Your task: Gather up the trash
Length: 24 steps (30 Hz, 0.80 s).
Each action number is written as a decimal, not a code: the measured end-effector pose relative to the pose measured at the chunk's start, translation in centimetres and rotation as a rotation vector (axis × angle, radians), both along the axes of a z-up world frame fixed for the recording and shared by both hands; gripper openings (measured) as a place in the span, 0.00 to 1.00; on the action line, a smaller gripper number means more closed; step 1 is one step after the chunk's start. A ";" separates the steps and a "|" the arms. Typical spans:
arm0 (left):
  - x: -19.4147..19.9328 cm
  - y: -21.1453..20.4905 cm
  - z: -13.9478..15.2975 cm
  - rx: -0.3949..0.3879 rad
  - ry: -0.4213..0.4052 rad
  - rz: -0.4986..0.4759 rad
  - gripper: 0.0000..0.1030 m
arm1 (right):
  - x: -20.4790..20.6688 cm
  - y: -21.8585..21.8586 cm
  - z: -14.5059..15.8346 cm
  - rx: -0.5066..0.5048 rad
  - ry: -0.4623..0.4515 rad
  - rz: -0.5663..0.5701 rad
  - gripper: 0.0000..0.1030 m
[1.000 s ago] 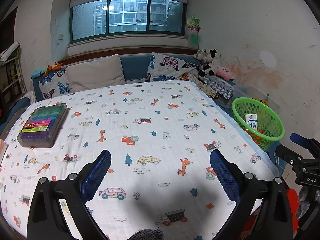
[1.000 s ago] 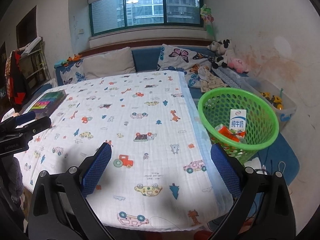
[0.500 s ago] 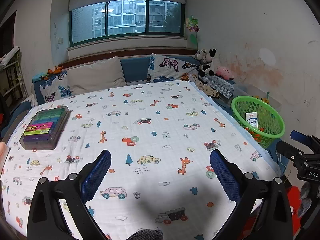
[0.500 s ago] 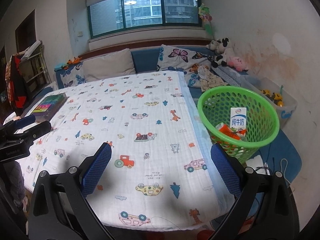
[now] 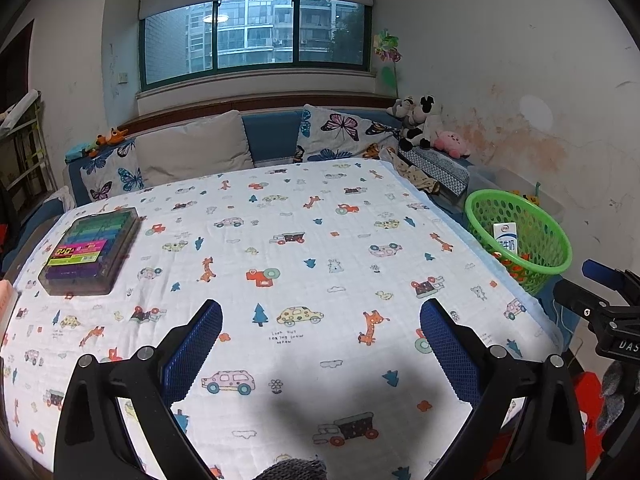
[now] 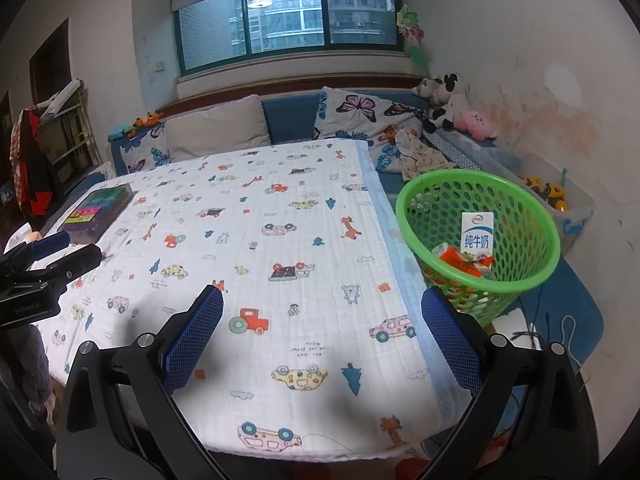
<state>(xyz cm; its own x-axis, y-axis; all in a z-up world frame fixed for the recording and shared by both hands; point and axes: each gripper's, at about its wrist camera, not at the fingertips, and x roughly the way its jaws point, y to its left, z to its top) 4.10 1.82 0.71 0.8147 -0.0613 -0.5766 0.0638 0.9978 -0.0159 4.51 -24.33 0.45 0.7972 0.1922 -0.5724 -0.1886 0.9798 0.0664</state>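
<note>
bedroom: quilt (image 5: 320, 240) bare but a box (image 5: 90, 252) at left; basket (image 6: 476, 240) at right holds carton (image 6: 476, 234). both grippers (image 5: 320, 344) (image 6: 322, 336) have backed off, jaws wide, empty; likely finished.

Milk carton (image 6: 475, 236) in the green basket (image 6: 520, 200), marked 纯牛奶, blanket (image 5: 280, 240) print reading "FOR THE SNOW MOON", right gripper (image 5: 612, 320) body lettered "DAS".

Home bedroom: cartoon-print blanket (image 5: 304, 248), butterfly pillows (image 5: 344, 136), plush toys (image 5: 424, 124), apartment-view window (image 5: 256, 36).
</note>
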 end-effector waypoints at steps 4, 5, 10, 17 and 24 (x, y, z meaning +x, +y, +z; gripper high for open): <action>0.0 0.0 0.0 0.000 0.001 0.000 0.93 | 0.0 -0.1 -0.1 0.002 0.001 -0.001 0.96; 0.0 0.0 -0.1 0.001 0.001 -0.001 0.93 | 0.0 -0.1 -0.1 0.002 0.001 -0.001 0.96; 0.0 0.0 -0.3 -0.001 0.003 -0.003 0.93 | 0.1 0.0 -0.1 0.007 0.002 -0.002 0.96; 0.0 -0.2 -0.7 -0.003 0.008 -0.005 0.93 | 0.1 0.1 -0.2 0.009 0.005 -0.001 0.96; -0.2 -0.4 -0.8 0.001 0.005 -0.008 0.93 | 0.2 0.2 -0.3 0.013 0.008 0.000 0.96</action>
<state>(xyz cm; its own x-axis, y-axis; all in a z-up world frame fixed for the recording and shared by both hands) 3.93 1.43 -0.10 0.8115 -0.0674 -0.5804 0.0716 0.9973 -0.0157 4.67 -24.15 0.18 0.7927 0.1995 -0.5760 -0.1880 0.9789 0.0802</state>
